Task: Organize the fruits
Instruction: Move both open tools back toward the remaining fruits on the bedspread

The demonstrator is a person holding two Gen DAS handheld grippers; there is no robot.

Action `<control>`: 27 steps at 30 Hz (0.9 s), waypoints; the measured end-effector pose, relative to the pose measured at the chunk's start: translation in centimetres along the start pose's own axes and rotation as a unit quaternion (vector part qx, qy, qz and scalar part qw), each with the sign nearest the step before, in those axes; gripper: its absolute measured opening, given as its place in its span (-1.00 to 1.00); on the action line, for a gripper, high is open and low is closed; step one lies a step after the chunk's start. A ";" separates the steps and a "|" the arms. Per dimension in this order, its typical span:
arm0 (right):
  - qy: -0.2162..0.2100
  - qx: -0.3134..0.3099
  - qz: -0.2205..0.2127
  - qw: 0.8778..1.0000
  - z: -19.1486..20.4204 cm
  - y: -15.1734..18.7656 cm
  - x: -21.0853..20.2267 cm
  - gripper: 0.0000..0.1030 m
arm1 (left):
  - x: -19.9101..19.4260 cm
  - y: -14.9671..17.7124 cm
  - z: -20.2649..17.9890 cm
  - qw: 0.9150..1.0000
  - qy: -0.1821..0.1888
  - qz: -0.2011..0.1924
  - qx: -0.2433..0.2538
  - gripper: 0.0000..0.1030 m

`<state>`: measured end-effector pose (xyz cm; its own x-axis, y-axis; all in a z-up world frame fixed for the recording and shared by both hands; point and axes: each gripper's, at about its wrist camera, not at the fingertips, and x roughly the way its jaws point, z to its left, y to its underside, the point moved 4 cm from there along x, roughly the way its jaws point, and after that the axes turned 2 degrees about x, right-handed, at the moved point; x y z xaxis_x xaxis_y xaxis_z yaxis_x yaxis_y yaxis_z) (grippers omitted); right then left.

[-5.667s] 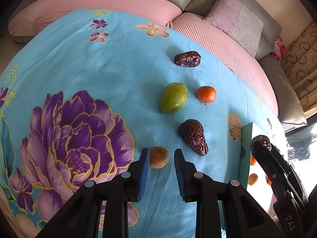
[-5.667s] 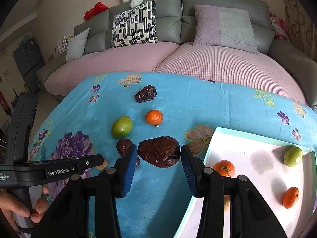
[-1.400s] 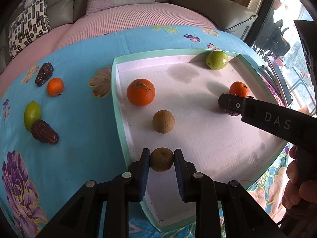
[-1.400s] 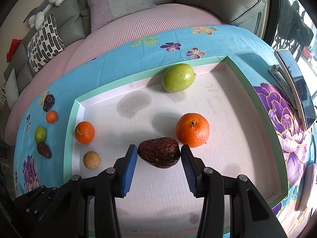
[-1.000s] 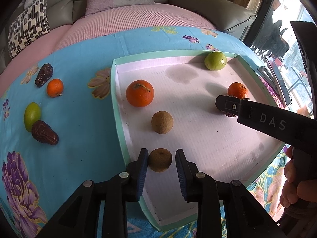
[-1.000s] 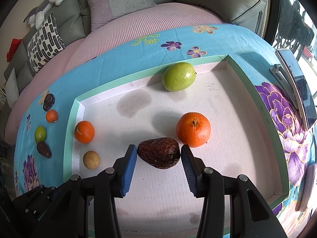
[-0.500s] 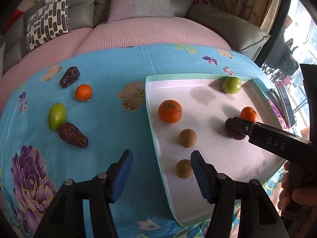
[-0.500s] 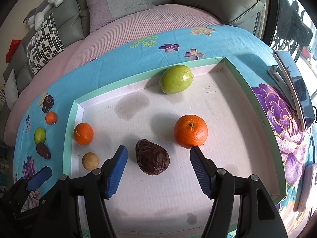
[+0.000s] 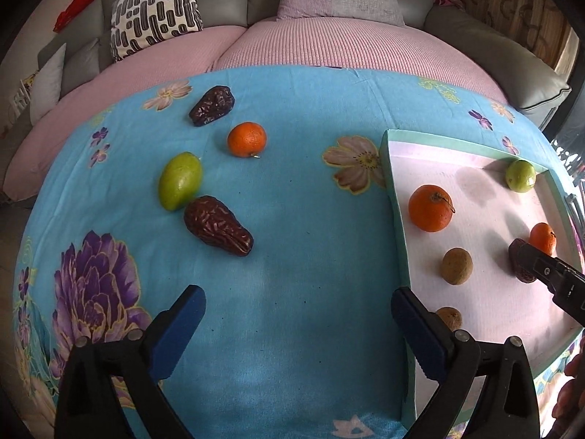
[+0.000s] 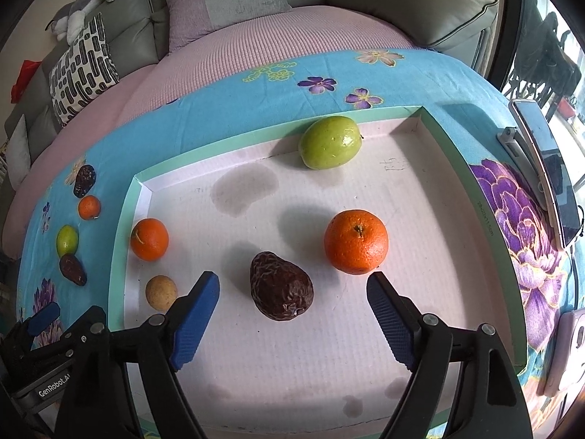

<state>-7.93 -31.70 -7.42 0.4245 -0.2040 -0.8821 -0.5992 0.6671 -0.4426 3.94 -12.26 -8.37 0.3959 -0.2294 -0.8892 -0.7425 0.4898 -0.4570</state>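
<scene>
Blue floral cloth (image 9: 292,190) w/ sofa (image 9: 329,36) behind carries the tray (image 10: 124,219), where sorted fruit collects. Right gripper (image 10: 292,303) hangs w/ jaws spread over the dark date (image 10: 281,285) it clamped 1 s ago, now lying free on the tray floor. Left gripper (image 9: 298,311), also agape, has let go its small brown fruit (image 9: 449,317) in the tray and swung back over the cloth, likely toward the wrinkled date (image 9: 217,225) still outside.
</scene>
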 end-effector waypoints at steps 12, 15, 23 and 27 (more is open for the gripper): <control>-0.003 -0.009 -0.040 0.999 0.3 -0.4 -0.9 0.86 | -0.5 -0.5 0.2 1.000 -0.024 -0.020 0.005 1.00; -0.008 -0.012 -0.051 0.999 0.6 -0.6 -1.2 0.86 | -0.6 -0.7 0.5 0.999 -0.028 -0.025 0.002 1.00; -0.024 -0.034 -0.061 0.997 2.7 -0.6 -1.1 0.86 | -0.9 -1.5 2.8 0.997 -0.058 -0.038 -0.016 1.00; -0.049 -0.052 -0.061 0.996 4.5 -0.4 -1.0 0.86 | -0.9 -1.7 5.6 0.995 -0.083 -0.036 -0.044 1.00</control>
<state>-5.07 -28.57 -5.62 0.5594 -0.2052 -0.8031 -0.6041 0.5625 -0.5645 7.89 -8.24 -6.65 0.5281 -0.1147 -0.8414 -0.7510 0.3995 -0.5258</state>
